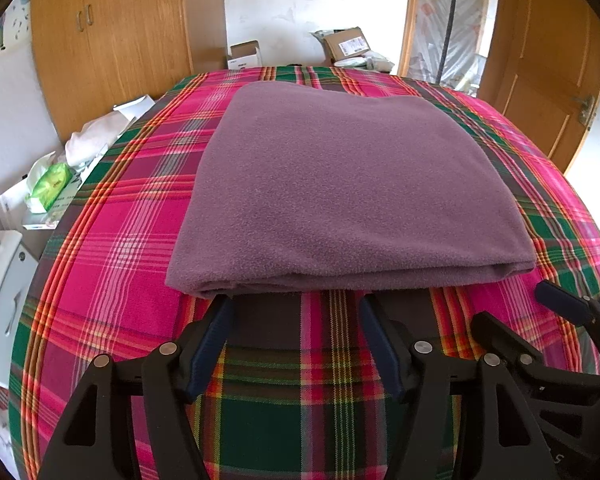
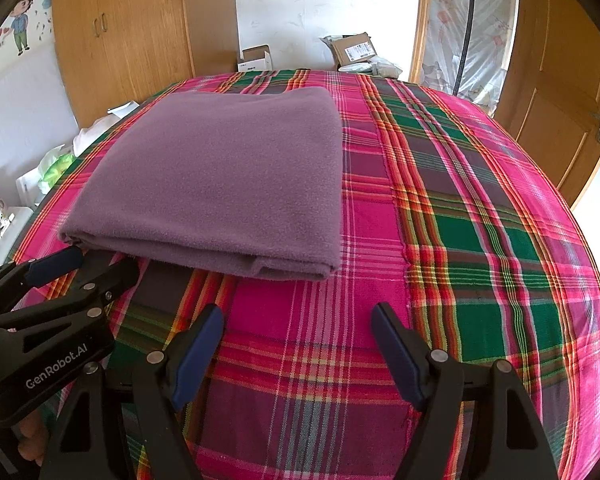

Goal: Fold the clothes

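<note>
A purple fleece garment [image 1: 340,184] lies folded in a flat rectangle on the plaid bed cover [image 1: 100,248]. My left gripper [image 1: 296,308] is open, its fingertips right at the fleece's near folded edge, with only bed cover between them. In the right wrist view the fleece [image 2: 228,180] sits to the upper left. My right gripper [image 2: 300,316] stands open over bare plaid cover [image 2: 460,208], a little short of the fleece's near right corner. Each gripper shows in the other's view: the right gripper [image 1: 528,312] and the left gripper [image 2: 92,262].
A wooden wardrobe [image 1: 112,40] stands beyond the bed's far left, a wooden door [image 1: 548,72] at the right. Cardboard boxes [image 1: 346,46] sit past the far edge. A green tissue pack [image 1: 52,186] and white items lie beside the bed on the left.
</note>
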Action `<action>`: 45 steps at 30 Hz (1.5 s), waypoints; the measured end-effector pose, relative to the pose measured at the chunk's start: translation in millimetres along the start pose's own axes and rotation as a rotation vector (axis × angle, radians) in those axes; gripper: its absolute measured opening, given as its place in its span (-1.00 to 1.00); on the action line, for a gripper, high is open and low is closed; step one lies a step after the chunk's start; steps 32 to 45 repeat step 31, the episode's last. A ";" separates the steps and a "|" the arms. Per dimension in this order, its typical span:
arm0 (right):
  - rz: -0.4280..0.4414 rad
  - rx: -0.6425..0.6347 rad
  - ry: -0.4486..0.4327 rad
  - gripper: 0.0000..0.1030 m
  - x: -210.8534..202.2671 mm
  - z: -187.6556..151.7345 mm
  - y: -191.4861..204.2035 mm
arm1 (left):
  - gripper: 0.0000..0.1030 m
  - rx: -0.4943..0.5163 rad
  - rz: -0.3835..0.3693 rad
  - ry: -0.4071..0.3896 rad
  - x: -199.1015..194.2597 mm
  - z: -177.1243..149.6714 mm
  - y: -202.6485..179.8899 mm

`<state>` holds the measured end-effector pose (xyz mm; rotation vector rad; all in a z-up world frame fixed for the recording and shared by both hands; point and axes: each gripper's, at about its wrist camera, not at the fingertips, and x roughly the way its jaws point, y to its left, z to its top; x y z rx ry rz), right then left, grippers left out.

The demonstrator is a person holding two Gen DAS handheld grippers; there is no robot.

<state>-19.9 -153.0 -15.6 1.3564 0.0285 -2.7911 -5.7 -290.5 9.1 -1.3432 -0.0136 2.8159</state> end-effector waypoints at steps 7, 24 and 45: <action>-0.001 -0.001 0.001 0.50 -0.1 -0.2 0.9 | 0.32 0.000 0.001 0.000 1.3 0.4 0.5; 0.000 -0.003 0.002 0.51 0.3 -0.2 1.3 | 0.32 -0.002 0.001 0.000 1.6 0.7 0.1; 0.000 -0.003 0.002 0.51 -0.1 -0.4 1.3 | 0.32 -0.003 0.001 0.000 1.4 0.3 -0.2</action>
